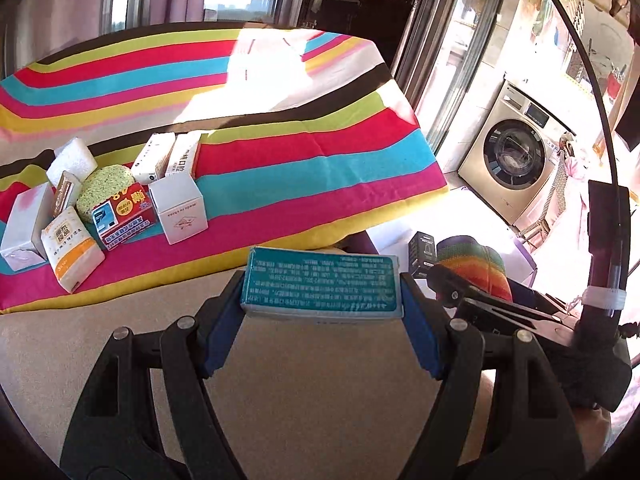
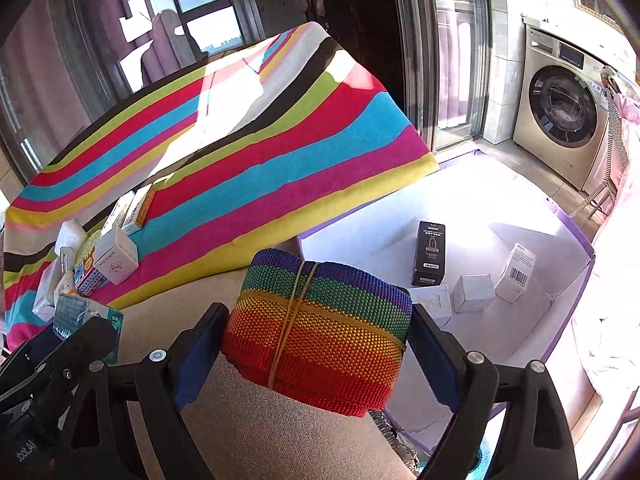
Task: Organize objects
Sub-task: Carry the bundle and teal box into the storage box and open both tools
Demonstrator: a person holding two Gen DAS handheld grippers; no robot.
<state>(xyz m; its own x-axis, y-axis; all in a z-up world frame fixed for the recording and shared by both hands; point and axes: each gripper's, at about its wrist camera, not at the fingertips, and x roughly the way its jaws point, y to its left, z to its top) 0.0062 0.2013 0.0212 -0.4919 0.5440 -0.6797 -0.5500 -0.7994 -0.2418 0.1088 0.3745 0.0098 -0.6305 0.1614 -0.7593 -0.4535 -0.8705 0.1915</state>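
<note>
My left gripper [image 1: 322, 312] is shut on a teal box [image 1: 322, 285] with white print, held above the beige surface near the striped cloth's front edge. My right gripper [image 2: 316, 344] is shut on a rainbow beaded roll [image 2: 320, 332] bound with a rubber band; it also shows in the left wrist view [image 1: 476, 266]. The teal box also shows at the left of the right wrist view [image 2: 86, 316]. A cluster of small boxes, tissue packs and a green sponge [image 1: 106, 188] sits on the striped cloth [image 1: 300, 168] at the left.
A white bin with a purple rim [image 2: 576, 276] stands at the right, below the table edge. It holds a black box [image 2: 430, 254] and several white boxes [image 2: 474, 292]. A washing machine [image 2: 568, 112] stands at the far right. Glass doors are behind.
</note>
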